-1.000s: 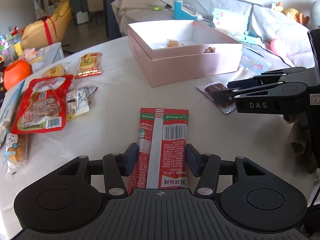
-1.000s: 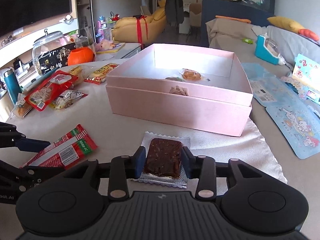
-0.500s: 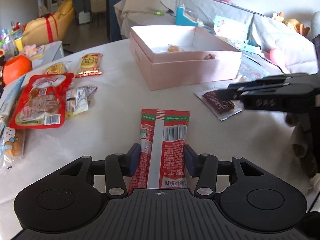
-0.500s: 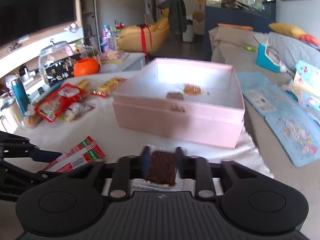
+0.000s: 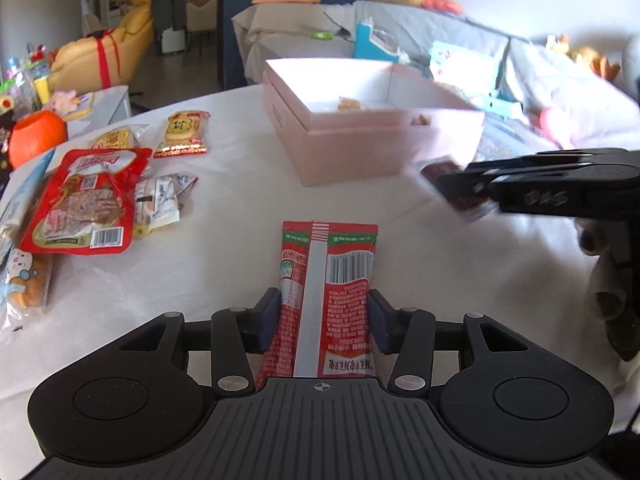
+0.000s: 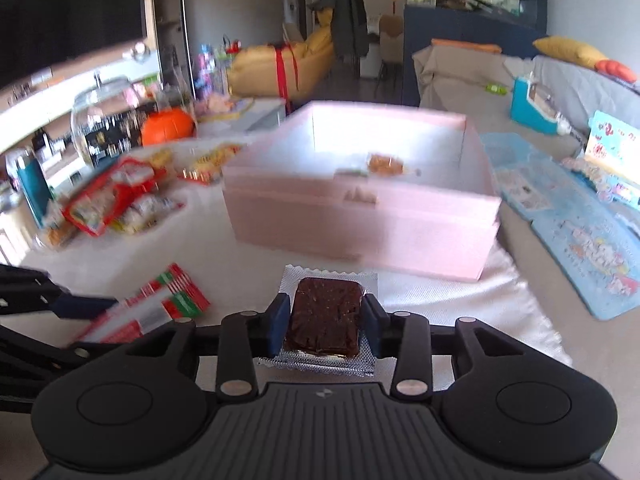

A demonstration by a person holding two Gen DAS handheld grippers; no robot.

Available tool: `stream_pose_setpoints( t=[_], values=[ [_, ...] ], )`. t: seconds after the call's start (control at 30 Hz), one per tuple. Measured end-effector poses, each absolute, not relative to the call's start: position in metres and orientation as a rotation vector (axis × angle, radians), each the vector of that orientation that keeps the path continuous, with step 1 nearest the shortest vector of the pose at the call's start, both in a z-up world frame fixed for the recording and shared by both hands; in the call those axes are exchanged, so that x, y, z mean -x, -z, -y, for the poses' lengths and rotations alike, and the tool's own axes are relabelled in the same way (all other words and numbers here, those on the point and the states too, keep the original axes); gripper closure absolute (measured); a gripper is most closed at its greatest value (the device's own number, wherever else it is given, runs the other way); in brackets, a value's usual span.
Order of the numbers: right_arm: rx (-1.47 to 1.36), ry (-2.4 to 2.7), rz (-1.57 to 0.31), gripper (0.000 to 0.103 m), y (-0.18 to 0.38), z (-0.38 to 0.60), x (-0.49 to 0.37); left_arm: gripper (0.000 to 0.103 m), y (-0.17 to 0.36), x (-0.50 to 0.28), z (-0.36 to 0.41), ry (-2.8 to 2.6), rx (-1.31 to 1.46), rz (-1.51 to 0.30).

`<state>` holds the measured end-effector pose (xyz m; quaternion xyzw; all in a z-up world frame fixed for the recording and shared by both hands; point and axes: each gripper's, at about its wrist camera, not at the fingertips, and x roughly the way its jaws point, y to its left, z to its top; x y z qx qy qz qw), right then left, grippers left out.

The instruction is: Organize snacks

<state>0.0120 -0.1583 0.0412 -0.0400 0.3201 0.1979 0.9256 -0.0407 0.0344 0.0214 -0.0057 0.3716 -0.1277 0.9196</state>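
Observation:
My left gripper (image 5: 323,312) is shut on a long red snack packet (image 5: 326,280) and holds it just above the white table (image 5: 224,248). My right gripper (image 6: 325,322) is shut on a dark brown bar in a clear silver wrapper (image 6: 325,318), lifted off the table; it also shows in the left wrist view (image 5: 452,184). An open pink box (image 5: 372,136) stands ahead with a couple of small snacks inside (image 6: 384,164). In the right wrist view the box (image 6: 360,216) is straight ahead and the red packet (image 6: 160,308) is at lower left.
Loose snacks lie at the table's left: a big red packet (image 5: 80,204), a yellow biscuit pack (image 5: 184,132) and smaller wrappers (image 5: 160,200). An orange pumpkin (image 5: 36,136) sits far left. Blue cartoon mats (image 6: 580,232) lie right of the box. A sofa is behind.
My right gripper has lifted the brown bar off the table and moved it up toward the pink box. My left gripper has risen a little with the red packet.

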Motion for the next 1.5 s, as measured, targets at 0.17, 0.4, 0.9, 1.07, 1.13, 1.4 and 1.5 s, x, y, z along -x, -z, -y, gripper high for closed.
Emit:
stream_pose_setpoints(
  t=[0.17,0.4,0.9,1.07,1.13,1.4,1.5],
  values=[
    [0.04,-0.401,-0.512,0.065,-0.094,0.177,-0.007,0.052,-0.09,0.02,-0.045,0.315,0.079,-0.58],
    [0.028,-0.347,-0.378,0.057,-0.166,0.186,-0.066,0.046,-0.167,-0.1,-0.04,0.416,0.253,-0.517],
    [0.131,-0.374,-0.567,0.035,-0.093,0.163,-0.055,0.051,-0.08,0.0,-0.157,-0.058,0.238,-0.473],
    [0.142,-0.514,-0.598,0.034,-0.081,0.117,-0.028,0.051,-0.068,0.004,-0.227,-0.29,0.323,-0.52],
    [0.151,-0.569,-0.622,0.034,-0.074,0.098,-0.023,0.051,-0.058,0.004,-0.236,-0.313,0.343,-0.552],
    [0.184,-0.671,-0.705,0.034,-0.068,0.047,-0.029,0.05,-0.032,0.021,-0.208,-0.13,0.281,-0.573],
    [0.162,-0.712,-0.743,0.033,-0.071,0.026,-0.044,0.05,-0.018,0.028,-0.199,-0.175,0.28,-0.494]
  ],
)
